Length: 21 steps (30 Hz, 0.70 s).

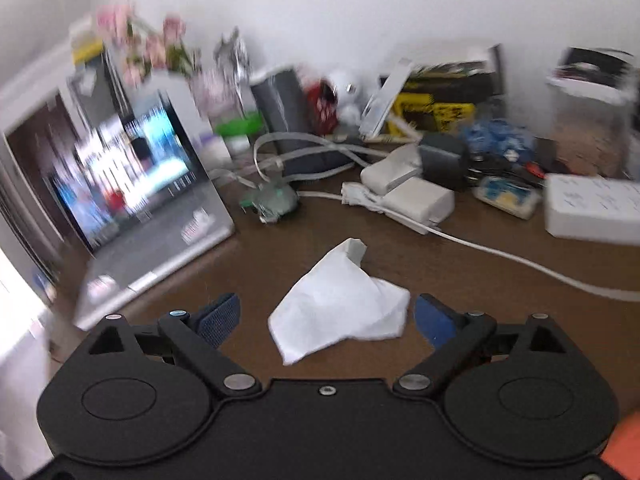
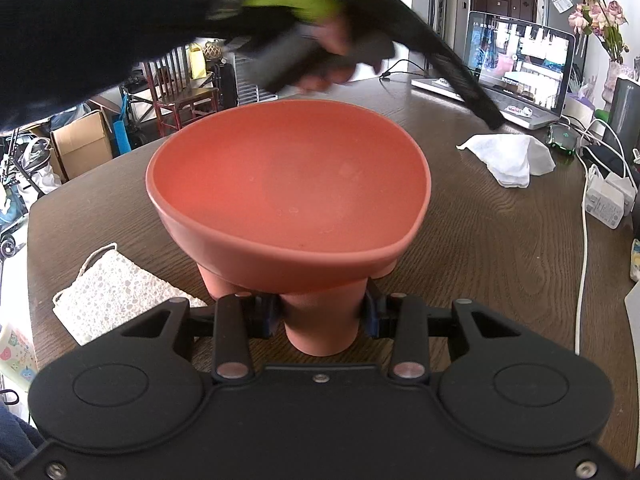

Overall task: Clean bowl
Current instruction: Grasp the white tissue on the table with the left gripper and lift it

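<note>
An orange bowl (image 2: 288, 184) with stubby legs stands on the brown wooden table (image 2: 500, 260). My right gripper (image 2: 322, 314) is shut on the bowl's near leg (image 2: 320, 328). A crumpled white cloth (image 1: 340, 304) lies on the table just ahead of my left gripper (image 1: 326, 322), which is open and empty, its blue pads on either side of the cloth. The cloth also shows in the right wrist view (image 2: 510, 156), with the left gripper (image 2: 494, 122) reaching over it, blurred. A white sponge (image 2: 116, 292) lies left of the bowl.
An open laptop (image 1: 132, 200) stands at the left. White chargers (image 1: 404, 188), a cable (image 1: 520, 260), a white box (image 1: 592, 208) and clutter line the wall behind the cloth. A vase of pink flowers (image 2: 600, 12) stands behind the laptop. The table edge (image 2: 36, 208) is at the left.
</note>
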Each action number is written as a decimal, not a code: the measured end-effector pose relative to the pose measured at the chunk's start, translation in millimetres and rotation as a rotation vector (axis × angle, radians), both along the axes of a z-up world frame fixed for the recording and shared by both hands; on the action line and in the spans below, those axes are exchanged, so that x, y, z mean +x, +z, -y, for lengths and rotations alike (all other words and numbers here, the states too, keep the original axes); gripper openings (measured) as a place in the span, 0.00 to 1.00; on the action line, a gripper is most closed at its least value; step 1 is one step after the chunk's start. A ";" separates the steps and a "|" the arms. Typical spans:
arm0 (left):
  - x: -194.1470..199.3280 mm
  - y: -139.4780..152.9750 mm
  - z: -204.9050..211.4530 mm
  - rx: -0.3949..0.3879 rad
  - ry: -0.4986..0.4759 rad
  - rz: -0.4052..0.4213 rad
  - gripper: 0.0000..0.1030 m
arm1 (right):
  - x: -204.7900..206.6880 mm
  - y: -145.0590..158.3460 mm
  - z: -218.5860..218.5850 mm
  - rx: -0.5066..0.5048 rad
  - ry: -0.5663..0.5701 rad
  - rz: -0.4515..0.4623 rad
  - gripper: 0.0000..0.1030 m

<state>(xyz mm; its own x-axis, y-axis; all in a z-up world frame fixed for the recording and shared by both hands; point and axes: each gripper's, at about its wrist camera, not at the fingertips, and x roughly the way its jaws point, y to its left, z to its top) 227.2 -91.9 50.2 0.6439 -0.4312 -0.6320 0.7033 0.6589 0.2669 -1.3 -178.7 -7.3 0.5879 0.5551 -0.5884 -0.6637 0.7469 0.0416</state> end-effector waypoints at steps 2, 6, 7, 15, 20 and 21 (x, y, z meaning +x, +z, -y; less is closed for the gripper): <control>30.4 -9.7 9.8 -0.019 0.067 -0.079 0.91 | 0.3 -0.2 0.3 0.000 0.000 0.000 0.42; 55.0 -19.0 11.9 -0.086 0.133 -0.176 0.91 | 0.8 -0.4 0.5 0.002 0.000 -0.001 0.42; 57.6 -20.9 12.7 -0.091 0.136 -0.188 0.91 | 0.6 -0.4 0.4 0.003 -0.001 -0.002 0.42; 60.6 -39.0 30.8 -0.023 0.104 -0.208 0.47 | 1.2 0.1 1.2 0.012 0.004 -0.007 0.43; 56.2 -32.5 29.5 -0.052 0.137 -0.158 0.02 | 0.3 -0.2 1.3 0.012 0.004 -0.007 0.43; 52.2 -27.0 27.9 -0.059 0.136 -0.143 0.02 | 0.2 -0.2 1.3 0.012 0.004 -0.007 0.43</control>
<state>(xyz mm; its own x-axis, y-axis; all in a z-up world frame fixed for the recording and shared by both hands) 279.4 -119.7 23.2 0.6038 -0.3855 -0.6977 0.6351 0.7616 0.1288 -1.1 -179.9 -7.5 0.5819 0.5643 -0.5856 -0.6660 0.7439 0.0551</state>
